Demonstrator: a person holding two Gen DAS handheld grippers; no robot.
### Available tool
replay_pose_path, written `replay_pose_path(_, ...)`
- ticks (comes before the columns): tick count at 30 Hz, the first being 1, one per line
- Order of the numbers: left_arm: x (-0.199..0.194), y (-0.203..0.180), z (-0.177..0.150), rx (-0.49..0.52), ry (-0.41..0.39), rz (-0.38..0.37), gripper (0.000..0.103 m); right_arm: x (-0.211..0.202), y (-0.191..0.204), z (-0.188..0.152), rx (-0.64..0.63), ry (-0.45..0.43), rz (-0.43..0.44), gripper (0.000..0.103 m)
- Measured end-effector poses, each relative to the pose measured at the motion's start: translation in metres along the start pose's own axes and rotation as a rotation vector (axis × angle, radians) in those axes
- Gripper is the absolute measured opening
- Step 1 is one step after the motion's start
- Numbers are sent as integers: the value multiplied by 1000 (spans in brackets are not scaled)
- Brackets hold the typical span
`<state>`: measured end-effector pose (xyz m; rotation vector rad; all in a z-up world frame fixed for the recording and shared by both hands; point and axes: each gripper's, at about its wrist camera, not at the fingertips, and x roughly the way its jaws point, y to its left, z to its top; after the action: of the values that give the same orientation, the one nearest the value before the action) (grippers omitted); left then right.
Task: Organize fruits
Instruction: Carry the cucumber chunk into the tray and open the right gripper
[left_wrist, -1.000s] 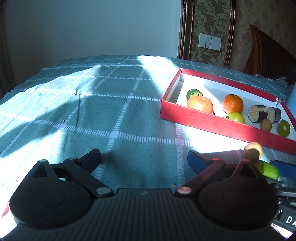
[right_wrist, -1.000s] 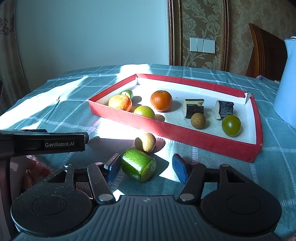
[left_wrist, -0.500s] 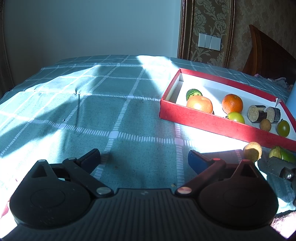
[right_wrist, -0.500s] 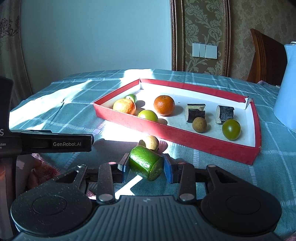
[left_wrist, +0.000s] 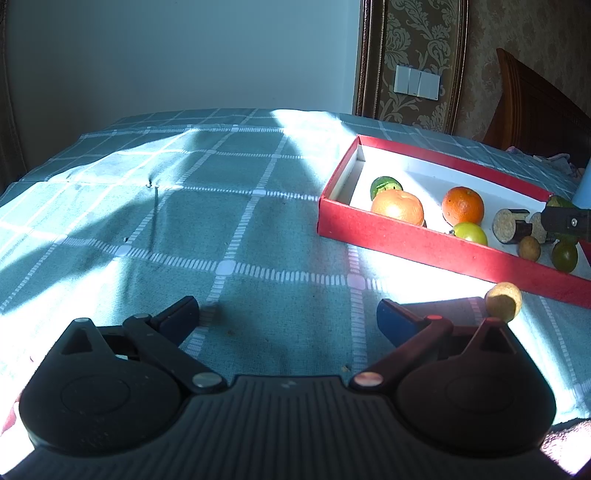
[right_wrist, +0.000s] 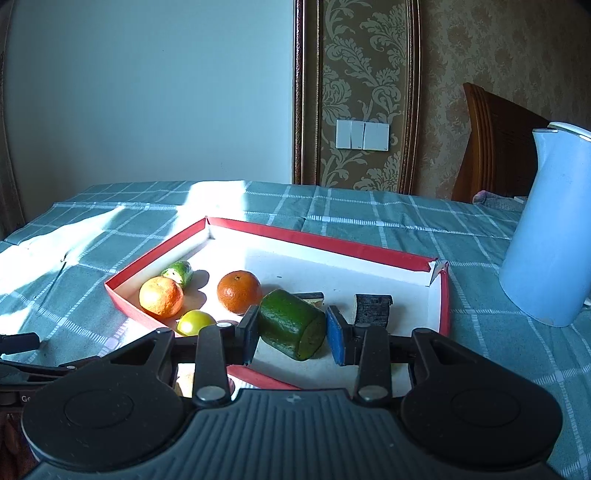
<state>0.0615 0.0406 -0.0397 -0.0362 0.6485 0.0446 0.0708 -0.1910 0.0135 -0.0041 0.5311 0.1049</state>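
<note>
My right gripper (right_wrist: 291, 332) is shut on a green cucumber chunk (right_wrist: 291, 323) and holds it in the air over the red box (right_wrist: 325, 240). The box holds two oranges (right_wrist: 239, 291), a yellow-green fruit (right_wrist: 195, 321), a small cucumber piece (right_wrist: 179, 272) and dark cut pieces (right_wrist: 373, 308). My left gripper (left_wrist: 288, 314) is open and empty, low over the tablecloth, left of the box (left_wrist: 406, 240). A tan round piece (left_wrist: 503, 301) lies on the cloth in front of the box. The right gripper's tip with the chunk (left_wrist: 559, 203) shows at the far right.
A light blue kettle (right_wrist: 550, 229) stands right of the box. A teal checked cloth (left_wrist: 184, 221) covers the table. A wooden chair (right_wrist: 495, 147) and a wall with switches stand behind.
My right gripper closed on the green cucumber chunk, lifted it off the cloth and carried it forward over the box. My left gripper has stayed in place.
</note>
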Motion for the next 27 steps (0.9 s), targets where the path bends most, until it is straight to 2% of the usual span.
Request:
replay_pose_path(12, 1, 0, 0, -6, 2, -7, 103, 39, 31, 0, -87, 64, 20, 37)
replay_pose_path(23, 1, 0, 0, -5, 2, -8, 103, 56, 29, -7, -76, 95, 0, 37)
replay_pose_path(26, 1, 0, 0, -5, 2, -7, 103, 56, 26, -7, -62, 95, 10, 39)
replay_pose_path(27, 1, 0, 0, -5, 2, -8, 103, 54, 25, -7, -59, 93, 11, 42)
